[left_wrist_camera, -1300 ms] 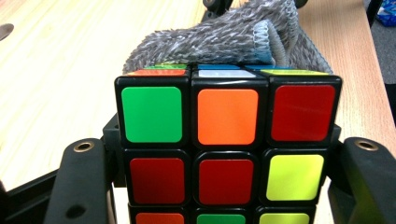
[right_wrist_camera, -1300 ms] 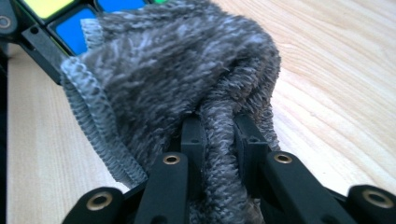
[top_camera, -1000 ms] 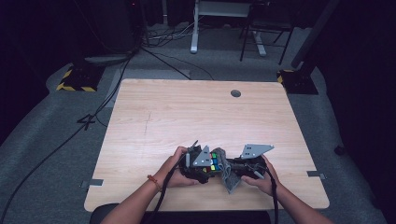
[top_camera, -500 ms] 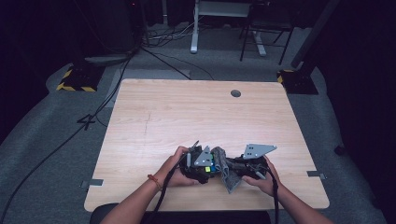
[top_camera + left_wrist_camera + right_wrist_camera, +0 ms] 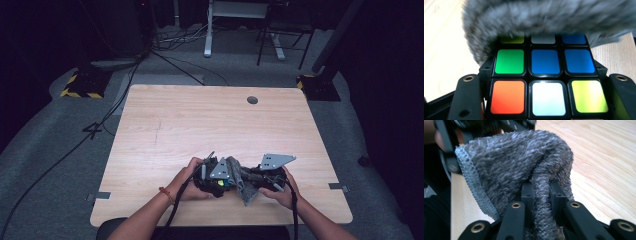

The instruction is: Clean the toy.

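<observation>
The left gripper (image 5: 544, 100) is clamped on a puzzle cube (image 5: 545, 82); the right gripper (image 5: 541, 195) pinches a grey cloth (image 5: 519, 165) against it, above the table (image 5: 200, 125).

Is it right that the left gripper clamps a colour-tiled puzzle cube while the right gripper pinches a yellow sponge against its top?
Not quite. The right gripper pinches a grey fluffy cloth, not a yellow sponge, as the right gripper view shows. The rest stands: the left gripper clamps the puzzle cube, with the cloth over its top.
</observation>
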`<control>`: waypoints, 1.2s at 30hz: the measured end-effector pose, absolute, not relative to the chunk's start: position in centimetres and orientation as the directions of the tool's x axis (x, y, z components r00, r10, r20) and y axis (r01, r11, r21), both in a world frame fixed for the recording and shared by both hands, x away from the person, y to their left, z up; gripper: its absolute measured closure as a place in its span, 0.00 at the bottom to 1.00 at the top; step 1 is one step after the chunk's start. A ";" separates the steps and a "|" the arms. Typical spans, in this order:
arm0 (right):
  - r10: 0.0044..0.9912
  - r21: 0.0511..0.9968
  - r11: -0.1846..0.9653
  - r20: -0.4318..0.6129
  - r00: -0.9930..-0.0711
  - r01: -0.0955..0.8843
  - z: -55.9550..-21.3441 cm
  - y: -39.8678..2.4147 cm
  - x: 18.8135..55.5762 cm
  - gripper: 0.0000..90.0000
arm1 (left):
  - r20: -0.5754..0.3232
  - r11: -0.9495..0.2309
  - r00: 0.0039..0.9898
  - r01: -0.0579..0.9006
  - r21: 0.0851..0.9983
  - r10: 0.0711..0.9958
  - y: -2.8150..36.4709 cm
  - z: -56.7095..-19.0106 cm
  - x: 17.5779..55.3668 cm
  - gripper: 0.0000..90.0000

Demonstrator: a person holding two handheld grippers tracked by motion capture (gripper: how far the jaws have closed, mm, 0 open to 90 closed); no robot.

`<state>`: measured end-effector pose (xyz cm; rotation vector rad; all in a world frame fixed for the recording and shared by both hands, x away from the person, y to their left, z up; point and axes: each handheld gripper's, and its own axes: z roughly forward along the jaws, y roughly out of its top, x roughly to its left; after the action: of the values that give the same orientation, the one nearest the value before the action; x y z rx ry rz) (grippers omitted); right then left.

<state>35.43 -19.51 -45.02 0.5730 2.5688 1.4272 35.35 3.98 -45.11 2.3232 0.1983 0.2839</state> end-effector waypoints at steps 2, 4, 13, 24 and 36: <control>0.398 0.829 0.490 0.063 -0.915 0.270 -45.5 -19.4 35.5 0.86 | 0.137 -0.678 0.963 0.060 0.733 0.233 4.1 -44.9 35.4 0.37; 0.397 0.819 0.497 0.079 -0.915 0.287 -45.9 -19.3 35.7 0.86 | 0.142 -0.677 0.962 0.056 0.734 0.234 4.2 -44.8 35.4 0.37; 0.389 0.792 0.540 0.064 -0.919 0.284 -46.5 -18.8 35.7 0.86 | 0.129 -0.655 0.962 0.064 0.753 0.241 4.5 -44.5 35.3 0.37; 0.399 0.849 0.477 0.020 -0.917 0.227 -44.5 -19.5 35.2 0.86 | 0.130 -0.676 0.966 0.059 0.735 0.225 3.8 -44.9 35.1 0.37; 0.420 0.802 0.539 0.009 -0.907 0.257 -45.8 -19.1 36.0 0.86 | 0.125 -0.620 0.970 0.034 0.784 0.211 4.1 -43.7 34.6 0.37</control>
<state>36.00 -19.13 -45.79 0.5764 2.5898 1.3028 34.62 4.13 -43.71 2.2309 0.1706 0.2563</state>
